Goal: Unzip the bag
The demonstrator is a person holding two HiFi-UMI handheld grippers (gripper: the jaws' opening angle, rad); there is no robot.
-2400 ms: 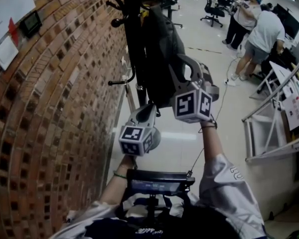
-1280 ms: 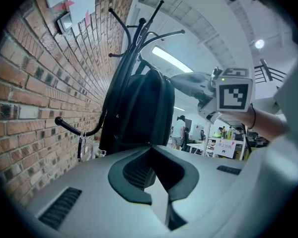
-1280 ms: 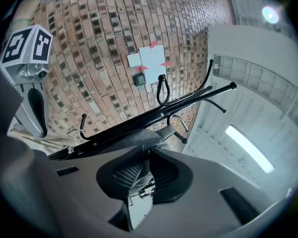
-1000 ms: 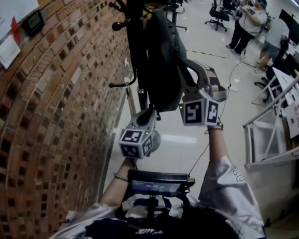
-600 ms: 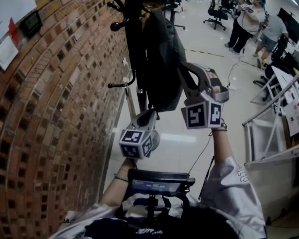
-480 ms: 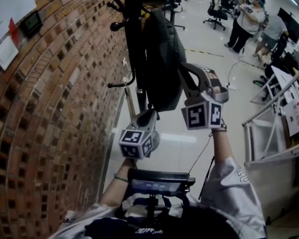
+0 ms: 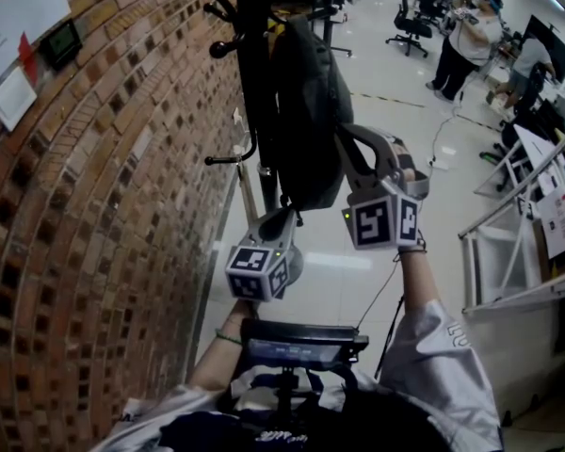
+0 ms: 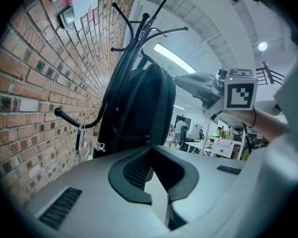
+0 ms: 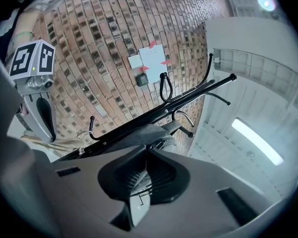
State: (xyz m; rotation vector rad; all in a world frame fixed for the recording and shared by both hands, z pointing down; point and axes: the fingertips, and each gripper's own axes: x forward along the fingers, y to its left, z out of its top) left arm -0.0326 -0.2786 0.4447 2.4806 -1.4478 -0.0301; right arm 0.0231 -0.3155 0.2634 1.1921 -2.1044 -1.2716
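Bag (image 7: 306,111) is hung on coat rack (image 7: 254,64) by brick wall (image 7: 104,205), same as before. R gripper (image 7: 344,139) jaws have just been closed on zip pull (image 9: 141,198) at bag's side. L gripper (image 7: 290,213) is kept clamped on bag's bottom edge, unmoved.

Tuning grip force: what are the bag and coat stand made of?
Bag: likely woven fabric, dark and matte; it sags and creases as it hangs. Coat stand: probably black-painted metal; thin, rigid pole and curved hooks with a slight sheen.
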